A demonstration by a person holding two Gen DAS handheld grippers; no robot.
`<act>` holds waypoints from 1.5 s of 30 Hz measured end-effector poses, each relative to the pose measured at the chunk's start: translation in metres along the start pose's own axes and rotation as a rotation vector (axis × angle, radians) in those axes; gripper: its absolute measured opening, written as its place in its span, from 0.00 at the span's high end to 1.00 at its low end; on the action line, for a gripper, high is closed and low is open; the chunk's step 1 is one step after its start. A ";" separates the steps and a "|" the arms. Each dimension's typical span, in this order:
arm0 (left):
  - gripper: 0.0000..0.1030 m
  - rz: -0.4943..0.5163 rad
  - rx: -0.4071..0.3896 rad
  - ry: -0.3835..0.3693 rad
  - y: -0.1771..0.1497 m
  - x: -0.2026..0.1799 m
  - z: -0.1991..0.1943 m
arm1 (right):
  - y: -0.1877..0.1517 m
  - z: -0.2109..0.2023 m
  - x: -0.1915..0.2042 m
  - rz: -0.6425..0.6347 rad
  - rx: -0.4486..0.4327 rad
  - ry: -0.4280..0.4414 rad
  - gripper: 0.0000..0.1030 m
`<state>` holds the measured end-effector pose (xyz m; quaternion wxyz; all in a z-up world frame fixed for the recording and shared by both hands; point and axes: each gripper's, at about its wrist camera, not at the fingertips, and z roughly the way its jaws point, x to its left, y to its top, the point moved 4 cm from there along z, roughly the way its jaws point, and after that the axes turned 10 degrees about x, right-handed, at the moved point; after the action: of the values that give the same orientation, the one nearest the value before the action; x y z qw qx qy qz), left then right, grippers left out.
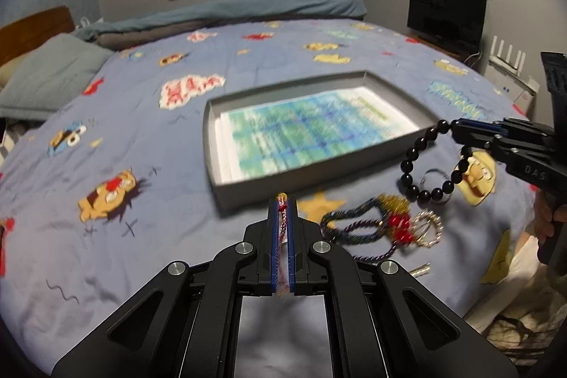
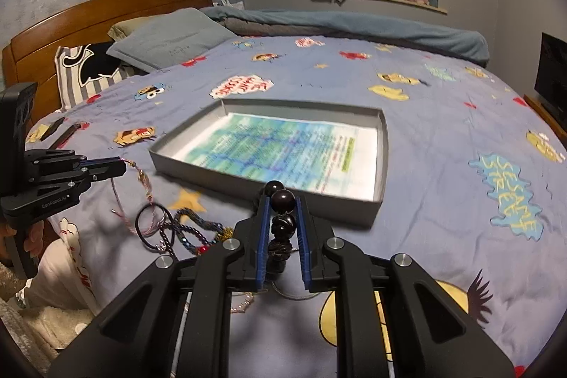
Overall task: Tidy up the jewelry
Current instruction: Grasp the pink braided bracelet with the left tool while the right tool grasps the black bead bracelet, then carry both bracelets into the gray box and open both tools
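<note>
While both tools are loaded, the step in hand looks like carrying pieces from the pile to the box: the left tool (image 1: 282,201) is clamped on a thin braided cord bracelet (image 2: 143,181) that dangles above the bedspread (image 1: 149,137), and the right tool (image 2: 281,201) grips a black bead bracelet (image 1: 421,165), its loop hanging free. Just beyond them, the remaining jewelry pile (image 1: 382,225) lies tangled on the bed. Farther on sits the open grey box (image 1: 283,186), paper-lined and showing no jewelry. Next, I judge, each tool must travel over the near wall and release inside, keeping the pieces apart
</note>
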<state>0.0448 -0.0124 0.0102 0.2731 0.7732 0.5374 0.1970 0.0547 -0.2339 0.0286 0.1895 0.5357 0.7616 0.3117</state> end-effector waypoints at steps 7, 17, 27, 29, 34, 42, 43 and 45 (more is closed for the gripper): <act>0.95 0.005 -0.044 -0.007 0.013 0.007 -0.020 | 0.012 -0.016 -0.001 0.007 -0.031 0.005 0.86; 0.95 0.004 -0.077 0.026 0.045 0.023 -0.025 | 0.046 -0.025 -0.011 -0.017 -0.067 -0.020 0.86; 0.95 -0.026 -0.018 -0.013 0.106 0.043 0.039 | 0.106 0.016 -0.040 0.039 -0.049 -0.046 0.86; 0.95 -0.033 0.012 -0.022 0.116 0.045 0.056 | 0.116 0.032 -0.046 0.069 -0.027 -0.044 0.86; 0.95 -0.038 0.086 0.008 0.144 0.046 0.103 | 0.131 0.072 -0.054 0.122 0.034 -0.035 0.86; 0.95 -0.062 0.158 0.056 0.155 0.055 0.142 | 0.132 0.118 -0.065 0.176 0.115 -0.032 0.86; 0.95 -0.062 0.170 0.065 0.154 0.056 0.145 | 0.131 0.121 -0.066 0.176 0.125 -0.047 0.86; 0.95 -0.052 0.188 0.073 0.150 0.056 0.152 | 0.127 0.128 -0.071 0.176 0.147 -0.082 0.86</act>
<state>0.2637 -0.0328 -0.0111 0.1848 0.7734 0.5831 0.1664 0.2478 -0.2361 0.0178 0.1527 0.6253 0.7240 0.2480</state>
